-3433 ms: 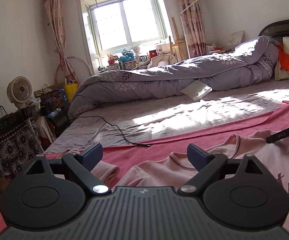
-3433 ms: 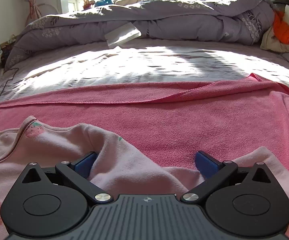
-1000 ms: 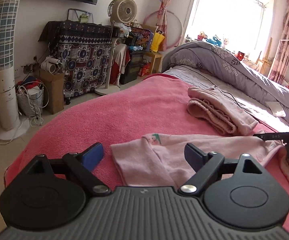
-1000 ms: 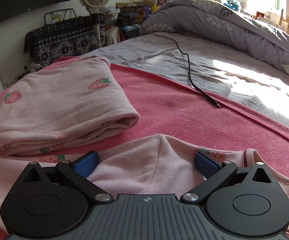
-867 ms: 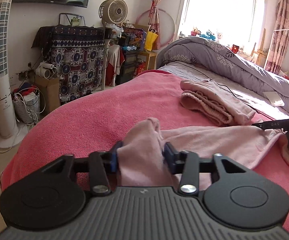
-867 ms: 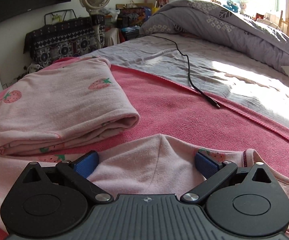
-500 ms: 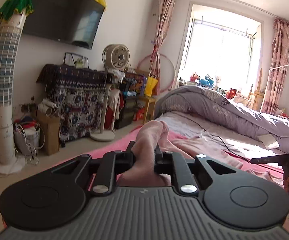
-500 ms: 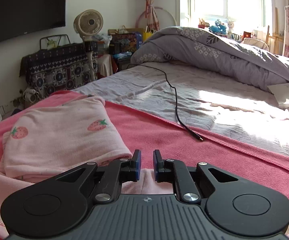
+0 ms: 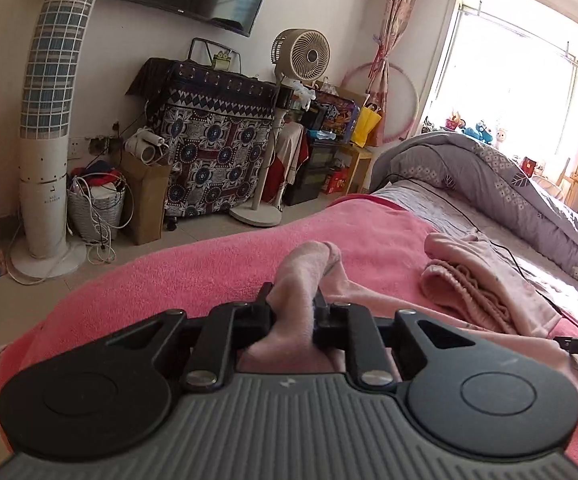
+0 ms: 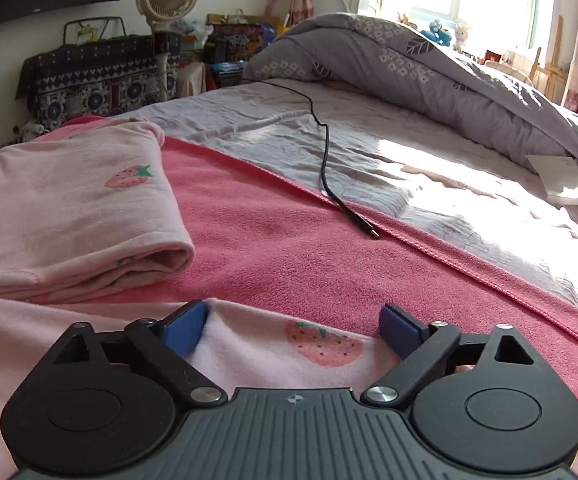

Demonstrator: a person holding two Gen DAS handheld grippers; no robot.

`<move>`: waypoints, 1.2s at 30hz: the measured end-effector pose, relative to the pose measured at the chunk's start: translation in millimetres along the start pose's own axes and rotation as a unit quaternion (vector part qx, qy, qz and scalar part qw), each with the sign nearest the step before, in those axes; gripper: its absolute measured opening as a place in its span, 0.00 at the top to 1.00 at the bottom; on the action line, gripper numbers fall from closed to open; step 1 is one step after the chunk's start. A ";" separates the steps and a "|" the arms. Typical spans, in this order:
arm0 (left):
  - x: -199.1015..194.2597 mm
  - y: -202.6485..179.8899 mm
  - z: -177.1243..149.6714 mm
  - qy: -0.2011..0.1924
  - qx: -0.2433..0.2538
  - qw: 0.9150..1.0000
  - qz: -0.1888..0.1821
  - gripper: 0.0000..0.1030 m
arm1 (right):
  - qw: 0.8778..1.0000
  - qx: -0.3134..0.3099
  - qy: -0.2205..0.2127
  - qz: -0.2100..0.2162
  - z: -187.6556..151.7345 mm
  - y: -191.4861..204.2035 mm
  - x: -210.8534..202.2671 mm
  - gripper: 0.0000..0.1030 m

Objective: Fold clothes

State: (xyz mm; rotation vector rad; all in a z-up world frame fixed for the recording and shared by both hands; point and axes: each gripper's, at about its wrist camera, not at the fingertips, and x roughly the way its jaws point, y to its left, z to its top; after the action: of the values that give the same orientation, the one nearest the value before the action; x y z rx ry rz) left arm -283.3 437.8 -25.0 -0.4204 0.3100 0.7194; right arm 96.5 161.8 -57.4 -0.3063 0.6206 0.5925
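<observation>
Clothes first: we are looking at a pale pink garment [image 9: 441,320] lying across the pink blanket [image 9: 217,264] in the lower middle of the left wrist view, and the left gripper [image 9: 294,300] is clamping a bunched fold of it, the fabric rising in a hump above the pads. The jaws are easing apart slightly, yet the pads are still pressing the cloth between them.

Over in the right wrist view we are seeing the same garment [image 10: 273,344] (strawberry print [image 10: 323,343] showing plainly) spreading along the bottom of the frame. The right gripper [image 10: 291,326] is standing wide apart, its jaws opening, its blue pads [image 10: 183,326] resting either side of the strawberry without squeezing anything. The cloth is lying flat between them.

At the left of that frame we are noting a folded strawberry garment [image 10: 61,208] sitting on the blanket, just beyond the loose one. It is also showing at the right of the left wrist view [image 9: 477,276], its ribbed edge facing us.

A black cable [image 10: 329,172] is trailing down the grey sheet [image 10: 429,152] in the upper middle, its plug [image 10: 369,231] touching the blanket's hem. A grey quilt [image 10: 429,64] is heaping along the upper right, with a white booklet [image 10: 561,180] at its foot. A standing fan [image 9: 303,52] is showing in the upper middle of the left wrist view.
</observation>
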 end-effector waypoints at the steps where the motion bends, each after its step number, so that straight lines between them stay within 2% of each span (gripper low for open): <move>1: 0.3 -3.1 1.7 -0.002 0.005 1.000 0.004 0.78 | 1.000 0.014 0.003 0.007 2.1 -4.0 4.0 0.01; 3: 0.7 -9.3 5.1 -0.008 0.014 1.000 0.011 0.78 | 0.999 0.035 0.005 0.019 4.2 -11.2 5.3 0.02; 4: -1.3 -11.1 9.1 -0.016 0.012 1.000 0.009 0.78 | 0.999 0.043 -0.003 0.024 3.5 -15.5 0.1 0.05; 7: -6.7 -19.0 27.7 -0.055 0.019 0.998 -0.001 0.78 | 0.995 0.077 -0.028 0.049 1.4 -28.9 -25.6 0.05; 10: -16.5 -37.7 48.9 -0.107 0.042 0.993 -0.005 0.78 | 0.995 0.078 -0.044 0.053 3.5 -36.4 -49.2 0.05; 12: -24.3 -50.5 50.1 -0.136 0.069 0.988 0.007 0.78 | 0.997 0.053 -0.035 0.041 1.3 -33.1 -53.9 0.05; 15: -16.7 -55.6 34.7 -0.119 0.098 0.987 0.044 0.77 | 1.000 -0.016 0.004 -0.021 -13.3 -15.0 -29.6 0.04; 16: -6.4 -52.0 27.0 -0.091 0.100 0.989 0.056 0.76 | 0.999 -0.019 -0.003 -0.029 -21.3 -13.4 -20.9 0.01; 18: 12.4 -39.6 13.7 -0.036 0.088 0.993 0.077 0.75 | 1.000 0.014 0.004 -0.014 -16.4 -23.3 -16.8 0.00; 20: 27.6 -25.2 6.0 0.020 0.058 0.996 0.071 0.75 | 0.999 0.041 0.012 0.002 -17.0 -32.8 -13.4 0.00; 23: 7.8 -34.1 19.9 0.001 0.055 0.997 0.059 0.77 | 0.997 0.072 0.000 0.028 -22.0 -48.2 -31.2 0.03; 26: -21.7 -63.9 40.8 -0.032 0.068 0.997 0.019 0.79 | 0.992 0.107 -0.019 0.065 -35.9 -73.2 -67.9 0.03; 28: -46.6 -98.1 52.6 -0.047 0.080 0.995 -0.039 0.79 | 0.989 0.122 -0.040 0.077 -49.3 -93.7 -104.1 0.03; 30: -70.7 -147.9 59.1 -0.054 0.098 0.987 -0.112 0.79 | 0.986 0.131 -0.070 0.077 -66.9 -115.2 -143.9 0.03; 32: -88.7 -207.1 54.0 -0.053 0.124 0.975 -0.176 0.79 | 0.981 0.150 -0.106 0.065 -95.5 -149.7 -192.7 0.02; 34: -104.2 -274.1 39.7 -0.051 0.161 0.957 -0.235 0.79 | 0.975 0.172 -0.133 0.050 -125.5 -183.9 -234.6 0.01; 36: -110.2 -343.4 10.2 -0.033 0.199 0.938 -0.280 0.78 | 0.970 0.191 -0.145 0.025 -159.1 -215.7 -266.5 0.01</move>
State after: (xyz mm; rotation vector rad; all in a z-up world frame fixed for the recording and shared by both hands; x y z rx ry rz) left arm -123.8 148.2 119.5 -0.0828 0.2480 0.1015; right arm -20.7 -192.0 5.3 0.1578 0.4478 0.5398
